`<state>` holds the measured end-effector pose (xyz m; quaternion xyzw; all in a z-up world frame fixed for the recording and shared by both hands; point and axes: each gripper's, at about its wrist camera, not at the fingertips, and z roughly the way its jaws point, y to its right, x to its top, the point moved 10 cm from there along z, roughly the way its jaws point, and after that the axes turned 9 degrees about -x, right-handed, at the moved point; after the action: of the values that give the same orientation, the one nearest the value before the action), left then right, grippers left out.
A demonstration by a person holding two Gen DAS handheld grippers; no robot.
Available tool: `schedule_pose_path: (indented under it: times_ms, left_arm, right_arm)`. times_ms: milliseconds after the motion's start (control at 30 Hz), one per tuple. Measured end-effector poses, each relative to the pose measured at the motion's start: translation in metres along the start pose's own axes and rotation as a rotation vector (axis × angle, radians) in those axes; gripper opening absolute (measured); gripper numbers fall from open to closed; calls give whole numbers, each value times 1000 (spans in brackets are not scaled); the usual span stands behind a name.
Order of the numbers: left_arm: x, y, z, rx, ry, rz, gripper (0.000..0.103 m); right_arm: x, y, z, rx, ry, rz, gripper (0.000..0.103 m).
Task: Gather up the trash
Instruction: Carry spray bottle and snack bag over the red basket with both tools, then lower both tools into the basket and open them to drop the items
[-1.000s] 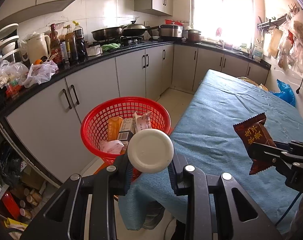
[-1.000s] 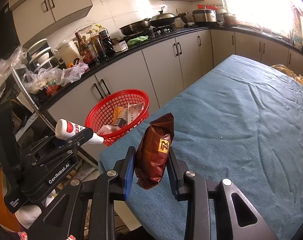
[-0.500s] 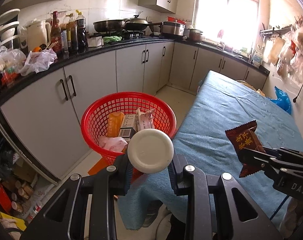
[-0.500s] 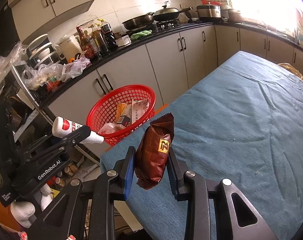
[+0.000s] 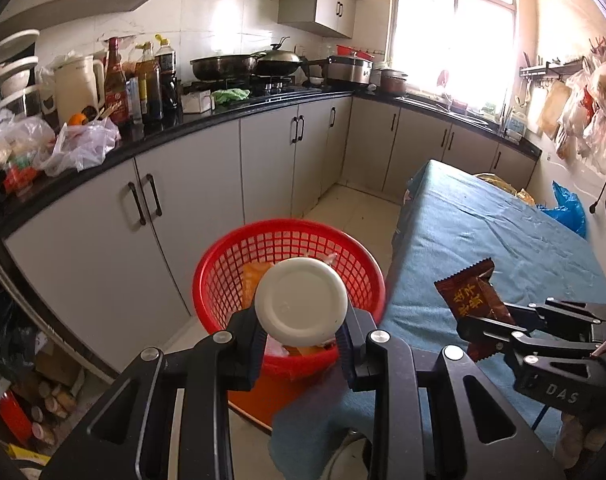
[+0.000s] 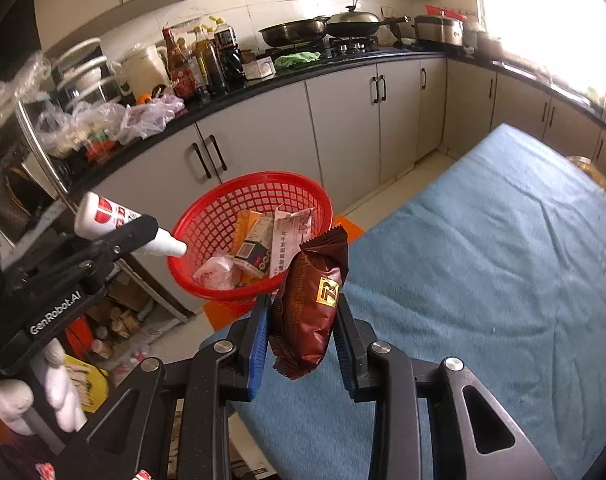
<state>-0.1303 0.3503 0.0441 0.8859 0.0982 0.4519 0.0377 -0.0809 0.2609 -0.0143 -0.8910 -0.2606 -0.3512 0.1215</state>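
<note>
Here, in the left wrist view, the left hand-held gripper (image 5: 301, 338) clamps a white plastic bottle (image 5: 301, 300), base toward the camera, over the red mesh basket (image 5: 223, 272). In the right wrist view, the right hand-held gripper (image 6: 303, 338) pinches a glossy brown snack wrapper (image 6: 313, 308), gold logo showing, above the blue-clothed desk (image 6: 483, 280)

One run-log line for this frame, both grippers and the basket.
left gripper: shut on white bottle | right gripper: shut on brown snack wrapper | red basket: holds cartons, wrappers | stage: carrying, nothing dropped yet
</note>
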Motion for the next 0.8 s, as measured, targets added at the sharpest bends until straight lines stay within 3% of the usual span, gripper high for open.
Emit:
schedule_pose_path:
  times_ms: [800]
  left_arm:
    - [10,-30,28,30,-15,-3,29]
  right_arm:
    - [18,-13,39,-113,-48,-84,33]
